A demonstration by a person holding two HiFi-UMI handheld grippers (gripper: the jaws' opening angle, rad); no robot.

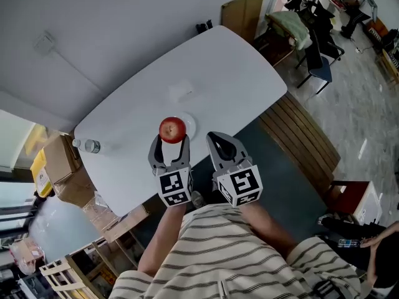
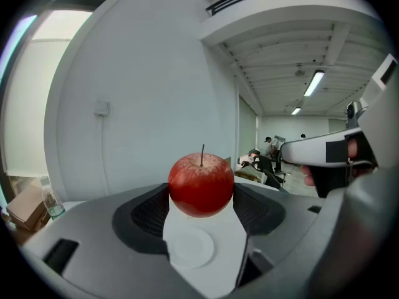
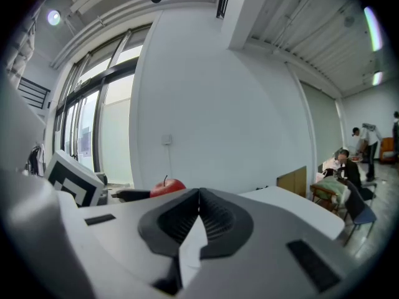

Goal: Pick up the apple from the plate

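Observation:
A red apple point(image 1: 173, 129) with its stem upright sits between the jaw tips of my left gripper point(image 1: 171, 140), which is shut on it. In the left gripper view the apple point(image 2: 201, 185) hangs above a small white plate point(image 2: 191, 247) on the white table point(image 2: 221, 229). From the head view the plate point(image 1: 190, 127) shows just right of the apple. My right gripper point(image 1: 216, 140) is beside the left one, over the table's near edge, with its jaws shut together on nothing point(image 3: 199, 193). The apple point(image 3: 168, 186) peeks over its left jaw.
A water bottle point(image 1: 88, 146) lies near the table's point(image 1: 206, 73) left edge. Cardboard boxes point(image 1: 62, 167) are stacked on the floor to the left. A slatted wooden bench point(image 1: 302, 139) runs along the right side, with chairs point(image 1: 315, 55) beyond it. A wooden board point(image 1: 243, 12) leans on the wall.

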